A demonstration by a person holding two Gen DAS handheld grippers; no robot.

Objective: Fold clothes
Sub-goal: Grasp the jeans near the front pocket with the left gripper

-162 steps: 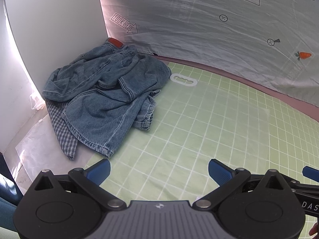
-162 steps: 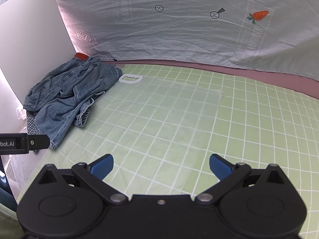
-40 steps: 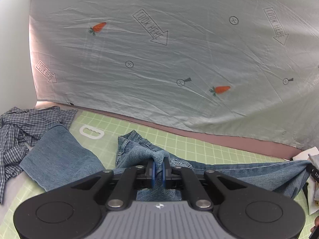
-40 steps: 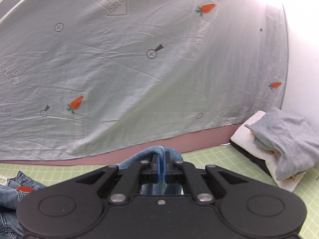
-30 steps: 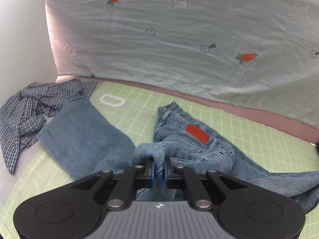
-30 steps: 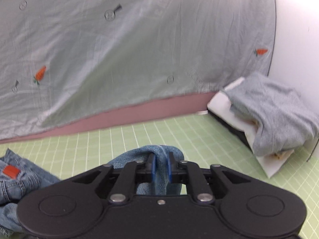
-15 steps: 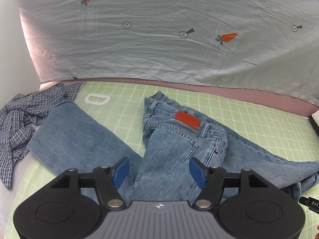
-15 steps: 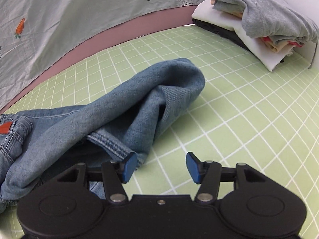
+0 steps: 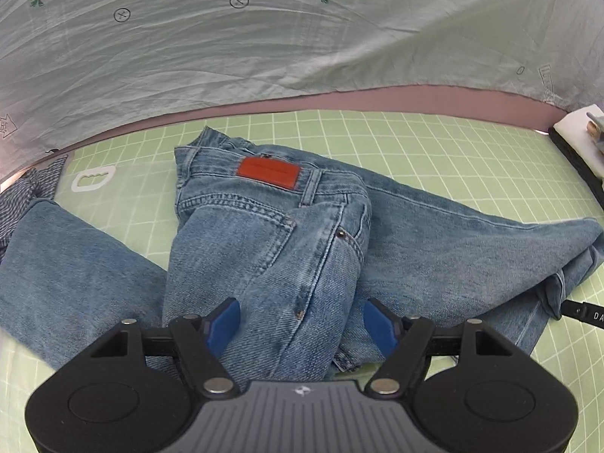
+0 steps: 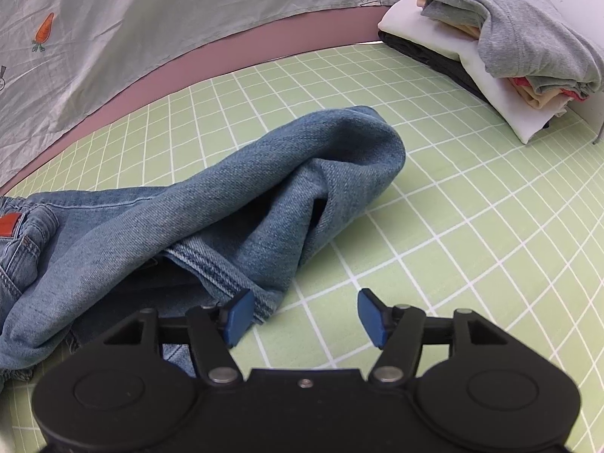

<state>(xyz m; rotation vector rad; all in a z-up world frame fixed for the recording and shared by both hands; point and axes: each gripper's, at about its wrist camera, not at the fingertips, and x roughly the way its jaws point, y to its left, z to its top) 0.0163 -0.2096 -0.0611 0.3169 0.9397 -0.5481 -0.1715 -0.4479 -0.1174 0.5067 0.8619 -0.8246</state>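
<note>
Gridded green mat (image 9: 434, 143), rumpled denim jeans (image 9: 287, 241), red patch (image 9: 268, 172)

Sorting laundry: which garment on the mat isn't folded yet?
The blue jeans, sprawled rumpled across the green mat; the stacked clothes at the right edge lie folded.

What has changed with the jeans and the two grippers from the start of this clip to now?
The jeans were pulled out of the crumpled heap in the left corner and spread across the green grid mat. Both grippers clamped the denim about a second ago; now the left gripper and right gripper have let go, jaws open. The checked shirt stays at the left; the folded stack stays put.
</note>
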